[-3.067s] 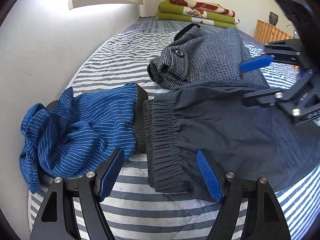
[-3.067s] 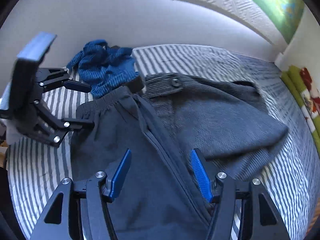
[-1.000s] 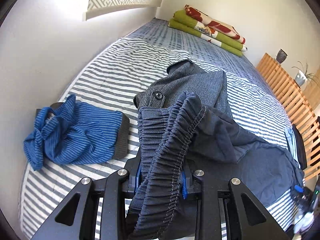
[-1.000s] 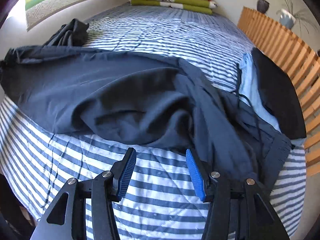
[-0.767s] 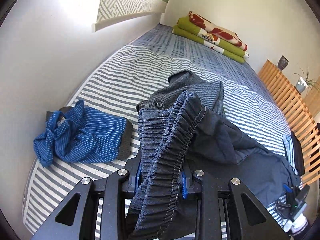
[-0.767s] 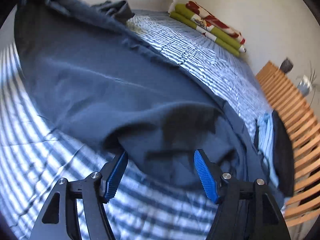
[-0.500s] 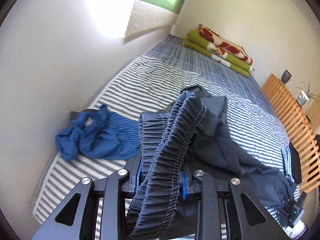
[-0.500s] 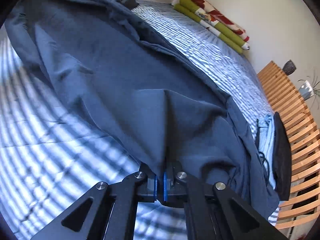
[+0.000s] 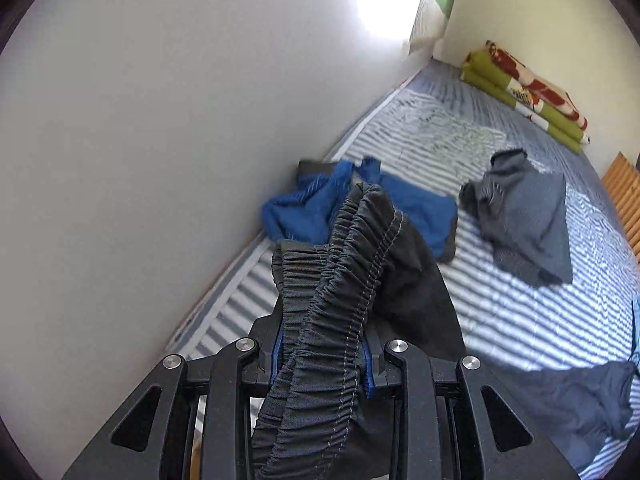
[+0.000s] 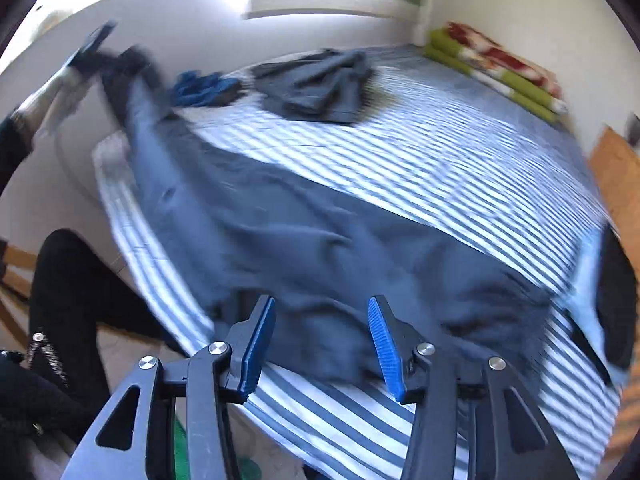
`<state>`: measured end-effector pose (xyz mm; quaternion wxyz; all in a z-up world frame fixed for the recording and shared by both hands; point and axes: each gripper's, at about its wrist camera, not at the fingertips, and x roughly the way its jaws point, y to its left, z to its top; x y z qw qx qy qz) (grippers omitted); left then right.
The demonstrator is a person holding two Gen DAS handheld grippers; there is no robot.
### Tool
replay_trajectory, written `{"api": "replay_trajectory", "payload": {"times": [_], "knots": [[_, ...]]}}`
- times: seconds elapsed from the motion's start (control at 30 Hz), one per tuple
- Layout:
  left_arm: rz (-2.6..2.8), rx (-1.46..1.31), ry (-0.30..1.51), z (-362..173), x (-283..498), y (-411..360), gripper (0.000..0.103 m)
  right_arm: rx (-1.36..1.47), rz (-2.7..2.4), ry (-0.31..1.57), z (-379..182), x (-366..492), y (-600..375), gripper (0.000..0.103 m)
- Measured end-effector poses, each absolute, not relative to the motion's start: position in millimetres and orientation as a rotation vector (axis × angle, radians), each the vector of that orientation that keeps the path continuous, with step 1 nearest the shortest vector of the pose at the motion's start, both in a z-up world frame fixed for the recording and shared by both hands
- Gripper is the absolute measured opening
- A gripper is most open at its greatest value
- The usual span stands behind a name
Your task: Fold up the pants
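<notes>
Dark navy pants (image 10: 304, 240) trail across the bed (image 10: 460, 168) only in my blurry right view; there my right hand-held gripper (image 10: 322, 340) is opening, seemingly empty, while my left hand-held gripper (image 9: 324, 360) tilts down, clamped on their waistband (image 9: 344, 280).

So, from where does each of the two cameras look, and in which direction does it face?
Left wrist: on the left hand-held gripper, facing down along the bed by the wall; its jaws clamp the dark pants' waistband.
Right wrist: on the right hand-held gripper, facing across the striped bed; its jaws are opening, nothing pinched; a person's dark leg shows.
Shared: dark pants, blue garment, grey garment, green blanket.
</notes>
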<state>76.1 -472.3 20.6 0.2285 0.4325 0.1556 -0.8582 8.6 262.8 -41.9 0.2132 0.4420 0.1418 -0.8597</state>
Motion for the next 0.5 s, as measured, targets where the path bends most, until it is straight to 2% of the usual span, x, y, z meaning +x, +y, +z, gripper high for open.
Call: {"api": "replay_trajectory", "payload": {"times": [0.2, 0.27, 0.37, 0.5], "knots": [[-2.301, 1.226, 0.513, -14.5, 93.2, -480.6, 0.03, 1.468, -2.671, 0.113, -50.3, 27.3, 409.1, 0.046], [-2.298, 1.224, 0.511, -15.1, 95.2, -479.9, 0.03, 1.484, -2.645, -0.006, -57.4, 35.9, 431.0, 0.052], [-2.296, 1.227, 0.488, -9.7, 97.6, -477.1, 0.03, 1.477, -2.605, 0.045, -69.6, 41.0, 432.3, 0.056], [-2.295, 1.231, 0.465, -2.9, 87.4, -471.7, 0.03, 1.445, -2.585, 0.237, -83.7, 34.7, 408.7, 0.056]]}}
